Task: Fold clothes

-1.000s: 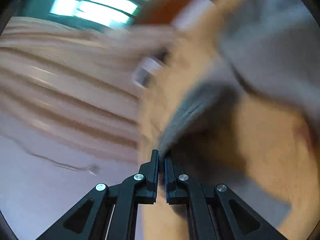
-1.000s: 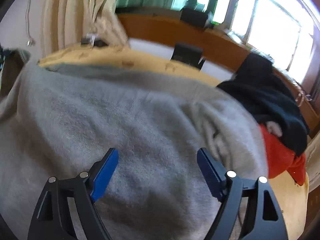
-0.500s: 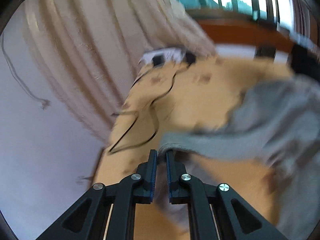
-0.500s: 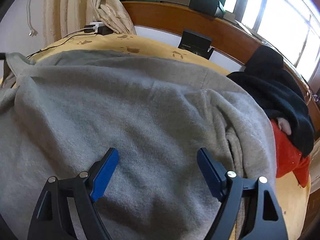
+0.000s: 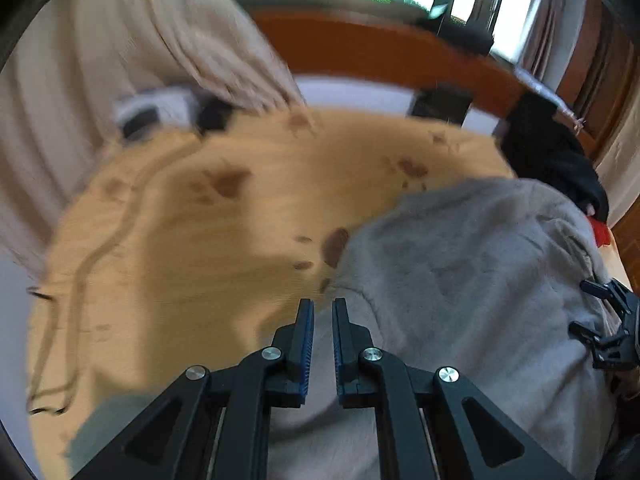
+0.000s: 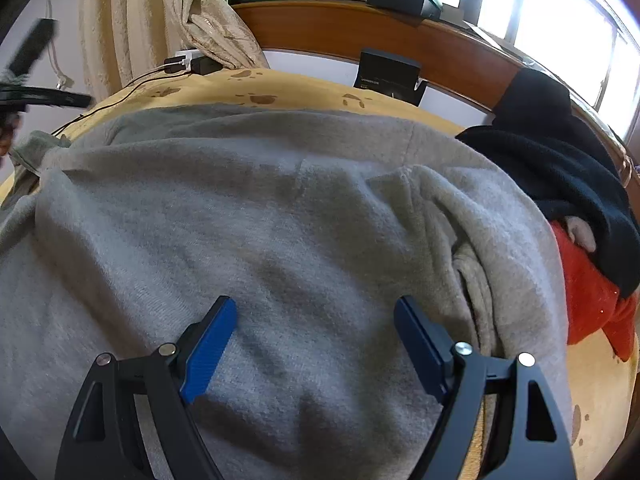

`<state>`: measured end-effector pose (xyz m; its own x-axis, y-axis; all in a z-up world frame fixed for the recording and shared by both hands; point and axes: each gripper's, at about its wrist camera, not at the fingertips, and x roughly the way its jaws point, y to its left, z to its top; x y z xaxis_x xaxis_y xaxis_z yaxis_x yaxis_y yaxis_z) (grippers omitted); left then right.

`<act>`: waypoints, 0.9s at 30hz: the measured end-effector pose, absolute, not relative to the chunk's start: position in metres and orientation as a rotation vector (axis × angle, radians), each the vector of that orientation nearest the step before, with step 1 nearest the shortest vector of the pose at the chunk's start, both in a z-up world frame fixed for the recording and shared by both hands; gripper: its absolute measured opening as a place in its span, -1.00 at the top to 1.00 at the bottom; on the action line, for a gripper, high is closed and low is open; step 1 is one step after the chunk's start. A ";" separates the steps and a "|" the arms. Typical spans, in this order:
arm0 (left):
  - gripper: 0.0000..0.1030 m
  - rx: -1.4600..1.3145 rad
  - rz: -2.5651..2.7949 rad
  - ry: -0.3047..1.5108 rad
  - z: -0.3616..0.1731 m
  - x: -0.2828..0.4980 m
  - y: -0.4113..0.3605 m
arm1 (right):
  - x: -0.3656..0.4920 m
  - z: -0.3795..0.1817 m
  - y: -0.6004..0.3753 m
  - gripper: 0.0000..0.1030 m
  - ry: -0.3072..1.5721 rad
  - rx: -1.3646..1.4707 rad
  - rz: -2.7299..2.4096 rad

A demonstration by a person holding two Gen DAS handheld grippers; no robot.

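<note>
Over the grey sweater [image 6: 280, 220], right gripper [image 6: 316, 330] fingers spread wide; left gripper [image 5: 322, 312] fingers near-closed, empty, at its edge.

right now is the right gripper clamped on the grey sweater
No, the right gripper stands wide open above the grey sweater, with its fingers spread and no fabric pinched between them.

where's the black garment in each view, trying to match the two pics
Left wrist: the black garment is at the upper right, beyond the grey sweater.
Right wrist: it is at the right, draped over the red garment.
Shared landmark: the wooden headboard runs behind it in both views.
</note>
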<state>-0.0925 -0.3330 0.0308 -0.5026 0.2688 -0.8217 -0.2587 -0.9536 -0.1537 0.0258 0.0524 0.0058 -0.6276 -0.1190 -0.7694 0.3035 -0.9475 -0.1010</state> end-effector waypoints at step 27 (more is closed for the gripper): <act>-0.55 -1.384 2.294 -0.001 -0.004 -0.125 -0.294 | -0.184 0.011 0.121 -0.54 -0.073 1.350 -2.326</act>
